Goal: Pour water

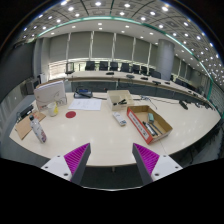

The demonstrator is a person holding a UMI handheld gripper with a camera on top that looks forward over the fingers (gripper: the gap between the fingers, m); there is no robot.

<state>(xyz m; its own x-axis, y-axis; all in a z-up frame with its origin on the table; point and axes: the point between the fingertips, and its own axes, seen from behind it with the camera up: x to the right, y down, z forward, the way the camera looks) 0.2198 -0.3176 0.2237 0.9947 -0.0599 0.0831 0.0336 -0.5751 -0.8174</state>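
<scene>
Lying beyond open, empty fingers [110,160]: cardboard box [150,122], red disc [70,114], table [105,140].

A large pale table [105,140] fills the foreground of a big conference room. Beyond it, long desks [120,82] curve round with dark chairs [105,67] behind them. Tall panelled walls [105,45] rise at the back, under a ceiling dotted with lamps [98,14].

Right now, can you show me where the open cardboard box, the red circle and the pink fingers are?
open cardboard box [150,123], gripper view, on its inside.
red circle [70,114], gripper view, on its middle.
fingers [75,156], gripper view, on the left finger's pink pad; they stand apart, holding nothing.
</scene>
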